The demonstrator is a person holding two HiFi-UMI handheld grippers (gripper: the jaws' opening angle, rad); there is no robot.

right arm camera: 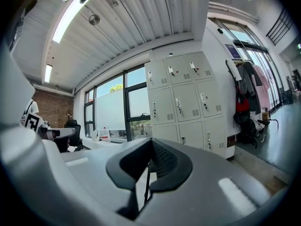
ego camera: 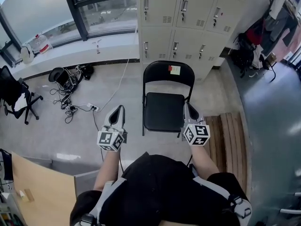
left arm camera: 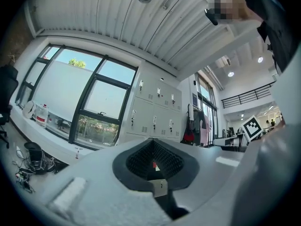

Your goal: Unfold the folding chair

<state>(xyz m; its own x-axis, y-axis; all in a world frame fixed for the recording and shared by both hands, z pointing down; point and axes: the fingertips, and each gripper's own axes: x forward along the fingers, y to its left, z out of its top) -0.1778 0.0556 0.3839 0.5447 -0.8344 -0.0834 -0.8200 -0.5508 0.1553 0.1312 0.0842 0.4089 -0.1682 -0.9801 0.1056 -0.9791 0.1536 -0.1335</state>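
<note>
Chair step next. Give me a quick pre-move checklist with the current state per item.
1. Folding chair open, seat down: ok.
2. Left gripper apart from chair, jaws together, empty: ok.
3. Right gripper jaws together, nothing between them: ok.
4. Right gripper clear of seat's edge: cannot tell.
5. Power strip on floor, apart from chair legs: ok.
6. All chair feet flat: cannot tell.

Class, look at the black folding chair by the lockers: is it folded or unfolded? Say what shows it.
Unfolded. The folding chair stands on its legs, seat down and level, backrest upright.
</note>
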